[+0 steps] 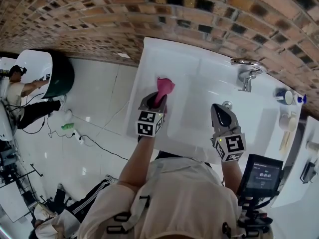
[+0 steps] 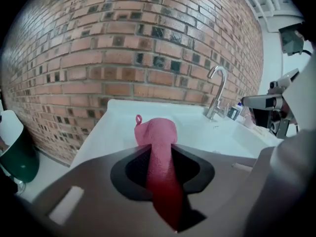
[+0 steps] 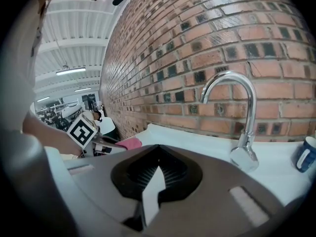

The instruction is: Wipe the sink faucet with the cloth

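A pink cloth [image 1: 164,86] is pinched between the fingers of my left gripper [image 1: 158,101], over the left part of the white sink [image 1: 199,83]. In the left gripper view the cloth [image 2: 158,135] bunches up past the tips of the left gripper [image 2: 160,149], which is shut on it. The chrome faucet [image 1: 246,73] stands at the sink's far right by the brick wall, apart from the cloth; it also shows as the faucet [image 2: 217,90] and the faucet [image 3: 242,117]. My right gripper [image 1: 223,114] hovers over the basin's right side, its tips together and nothing held; the right gripper [image 3: 157,152] points toward the faucet.
A blue cup [image 1: 285,96] and a pale bottle [image 1: 286,121] stand on the counter right of the faucet. A brick wall [image 1: 149,14] runs behind the sink. A green-and-white bin [image 1: 47,73] sits on the floor at left, with cables and people nearby.
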